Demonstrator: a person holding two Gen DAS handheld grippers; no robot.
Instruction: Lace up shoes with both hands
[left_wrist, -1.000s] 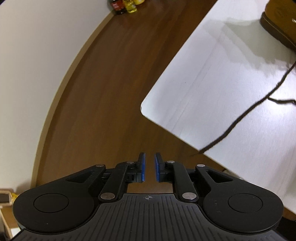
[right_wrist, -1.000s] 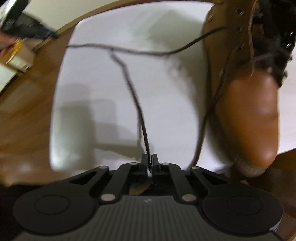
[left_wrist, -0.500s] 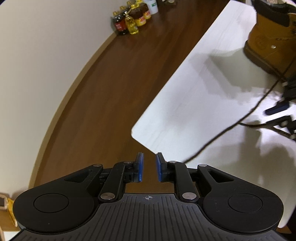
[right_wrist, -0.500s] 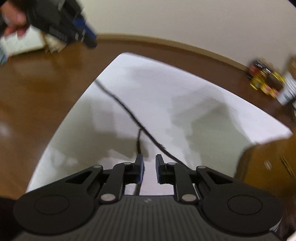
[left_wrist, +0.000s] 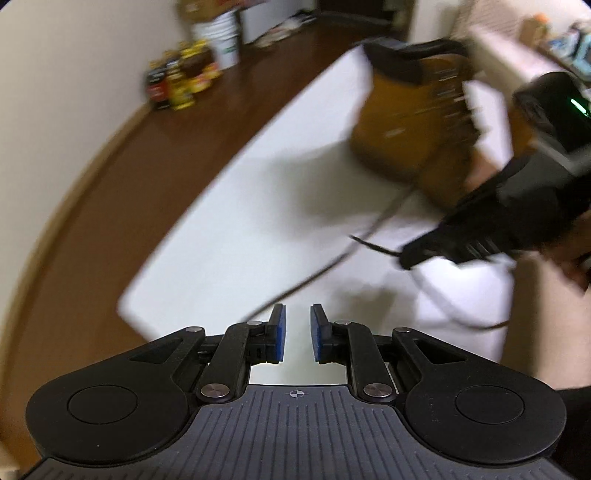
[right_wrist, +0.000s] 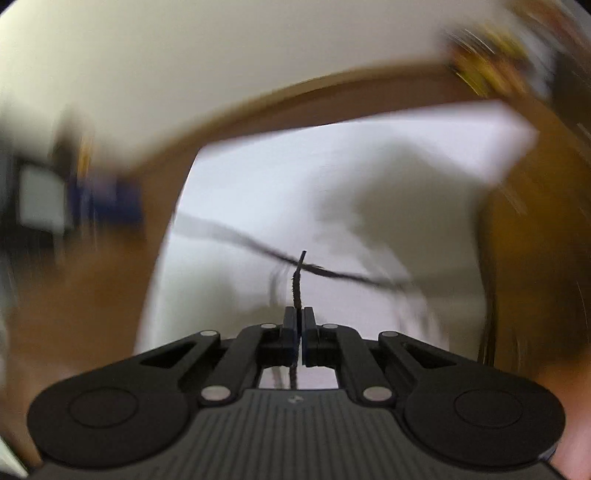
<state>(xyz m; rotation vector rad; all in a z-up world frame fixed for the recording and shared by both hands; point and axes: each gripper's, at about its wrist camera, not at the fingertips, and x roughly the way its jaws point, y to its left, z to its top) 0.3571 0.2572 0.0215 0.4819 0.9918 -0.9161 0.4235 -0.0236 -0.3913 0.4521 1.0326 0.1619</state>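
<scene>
In the left wrist view the left gripper (left_wrist: 296, 334) has nothing between its blue pads, its jaws closing over the white table (left_wrist: 229, 229); the tan boot (left_wrist: 410, 122) stands at two o'clock, its dark lace (left_wrist: 332, 264) trailing toward the right gripper (left_wrist: 406, 258) at three o'clock. In the right wrist view the right gripper (right_wrist: 298, 332) is clamped on a lace end (right_wrist: 296, 288) sticking out toward twelve o'clock, with the blurred boot (right_wrist: 535, 258) at three o'clock.

I see a white desk (left_wrist: 229, 206) over a dark wooden floor (left_wrist: 155, 155). At the far left, bottles (left_wrist: 177, 83) with yellow and red labels cluster on the floor against the pale wall (left_wrist: 66, 74). A white bucket (left_wrist: 221, 40) stands just beyond them. Everything farther off is blurred.
</scene>
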